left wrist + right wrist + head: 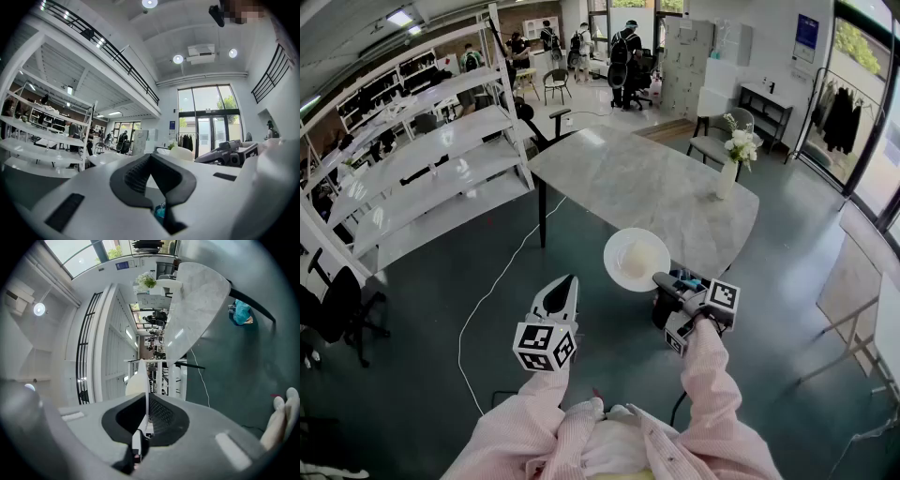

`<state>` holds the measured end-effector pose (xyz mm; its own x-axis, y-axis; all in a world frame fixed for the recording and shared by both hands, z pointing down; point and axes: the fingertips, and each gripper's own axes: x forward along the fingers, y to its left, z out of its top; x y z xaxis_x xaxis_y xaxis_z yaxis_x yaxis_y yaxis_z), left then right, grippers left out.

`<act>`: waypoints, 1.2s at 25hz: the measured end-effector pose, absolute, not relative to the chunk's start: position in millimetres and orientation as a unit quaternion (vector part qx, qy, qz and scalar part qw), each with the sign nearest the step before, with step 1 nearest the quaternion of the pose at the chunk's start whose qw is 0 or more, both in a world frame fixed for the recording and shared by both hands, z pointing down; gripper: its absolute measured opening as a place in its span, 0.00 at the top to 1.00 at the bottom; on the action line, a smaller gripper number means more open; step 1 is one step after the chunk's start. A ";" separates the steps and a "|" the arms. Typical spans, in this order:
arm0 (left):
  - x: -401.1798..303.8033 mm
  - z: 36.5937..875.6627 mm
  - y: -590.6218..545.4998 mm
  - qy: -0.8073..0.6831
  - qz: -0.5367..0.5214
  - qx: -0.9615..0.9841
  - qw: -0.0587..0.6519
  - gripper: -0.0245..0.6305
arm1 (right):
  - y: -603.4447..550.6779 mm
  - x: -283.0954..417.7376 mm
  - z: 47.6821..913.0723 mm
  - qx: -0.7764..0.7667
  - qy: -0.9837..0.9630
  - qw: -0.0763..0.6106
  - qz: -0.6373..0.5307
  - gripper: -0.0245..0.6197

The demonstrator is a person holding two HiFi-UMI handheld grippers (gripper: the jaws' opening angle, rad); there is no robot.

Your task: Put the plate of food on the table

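Right gripper (662,281), clamped on the near rim of the plate (637,259). Its own view shows that rim edge-on between the pads (161,413), which press against it. The plate, bearing a pale mound of food (636,253), hangs in the air at the near edge of the table (647,178) and is not yet set down. The table top stretches away beyond the plate, ahead of the gripper. A vase of flowers (729,169) stands toward the table's far right side, well apart. Left gripper (565,286), jaws together and empty, is short of the table's near edge. Judged next: carry the plate forward over the table, then lower it.
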<state>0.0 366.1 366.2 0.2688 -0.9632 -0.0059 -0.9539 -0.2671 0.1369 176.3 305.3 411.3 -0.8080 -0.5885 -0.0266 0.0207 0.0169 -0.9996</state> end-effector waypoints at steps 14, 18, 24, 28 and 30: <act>13.8 373.5 355.9 -0.611 -0.041 0.788 0.062 0.98 | 290.4 184.6 418.9 -0.209 0.682 0.207 -0.669 0.94; 9.7 373.9 341.2 -0.617 -0.045 0.783 0.065 0.98 | 272.4 183.4 422.8 -0.211 0.679 0.209 -0.671 0.94; 2.1 383.8 299.1 -0.616 -0.039 0.784 0.075 0.98 | 230.8 170.9 427.5 -0.201 0.673 0.217 -0.678 0.94; -7.5 387.0 250.3 -0.610 -0.039 0.787 0.078 0.98 | 189.1 162.6 431.9 -0.212 0.674 0.206 -0.677 0.94; -16.8 391.2 223.0 -0.607 -0.039 0.789 0.083 0.98 | 166.0 153.6 437.2 -0.217 0.670 0.202 -0.680 0.94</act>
<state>-16.8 223.0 391.2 0.2591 -0.9651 0.0385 -0.9521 -0.2485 0.1782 153.6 166.0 437.2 -0.8244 -0.5655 0.0237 -0.0155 -0.0193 -0.9997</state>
